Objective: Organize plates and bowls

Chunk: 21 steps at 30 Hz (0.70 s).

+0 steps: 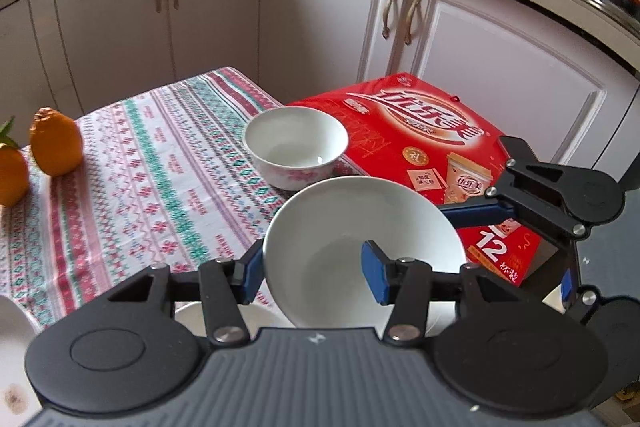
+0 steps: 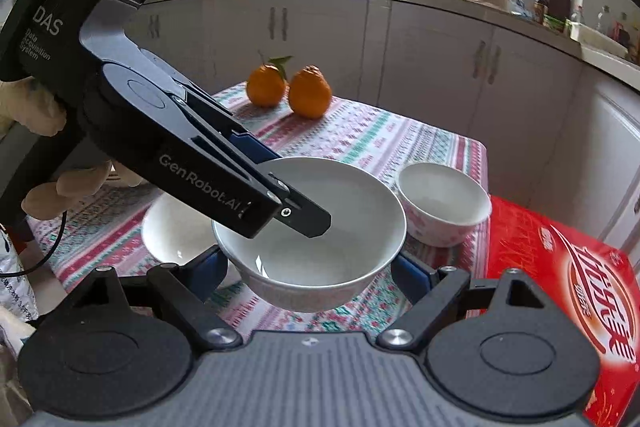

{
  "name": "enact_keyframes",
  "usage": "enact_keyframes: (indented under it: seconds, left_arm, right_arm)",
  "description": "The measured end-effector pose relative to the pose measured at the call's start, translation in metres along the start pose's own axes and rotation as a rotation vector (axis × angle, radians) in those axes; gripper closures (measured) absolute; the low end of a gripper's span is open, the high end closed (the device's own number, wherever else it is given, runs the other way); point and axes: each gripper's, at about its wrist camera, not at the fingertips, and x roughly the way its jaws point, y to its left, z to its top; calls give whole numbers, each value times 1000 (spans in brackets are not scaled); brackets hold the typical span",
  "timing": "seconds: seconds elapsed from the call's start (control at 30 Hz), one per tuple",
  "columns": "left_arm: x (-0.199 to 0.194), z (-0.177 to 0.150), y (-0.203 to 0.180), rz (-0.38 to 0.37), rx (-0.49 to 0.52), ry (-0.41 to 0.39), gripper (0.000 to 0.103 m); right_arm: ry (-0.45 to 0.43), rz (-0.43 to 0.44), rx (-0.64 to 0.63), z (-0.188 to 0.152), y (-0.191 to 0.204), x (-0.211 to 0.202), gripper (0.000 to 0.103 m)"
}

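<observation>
A plain white bowl (image 1: 344, 227) (image 2: 320, 251) is held tilted above the table. My left gripper (image 1: 312, 267) (image 2: 280, 187) is shut on its rim, one finger inside and one outside. My right gripper (image 2: 310, 277) (image 1: 532, 195) stands open on both sides of the same bowl, not clearly touching it. A floral white bowl (image 1: 296, 147) (image 2: 444, 203) sits upright by the red box. Another white dish (image 2: 172, 231) (image 1: 224, 315) lies on the table under the held bowl.
A red drink carton (image 1: 432, 143) (image 2: 560, 267) lies at the table's right edge. Two oranges (image 2: 288, 89) (image 1: 54, 143) stand at the far side of the patterned tablecloth (image 1: 140, 167). Kitchen cabinets (image 1: 332, 19) surround the table.
</observation>
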Motion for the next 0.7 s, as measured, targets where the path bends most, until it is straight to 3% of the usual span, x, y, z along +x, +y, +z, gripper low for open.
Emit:
enact_keyframes:
  seconds: [0.7]
  left_arm:
    - [-44,-38,52,77,-104,-33,53]
  right_arm:
    - [34,133,-59,25,50,38,11]
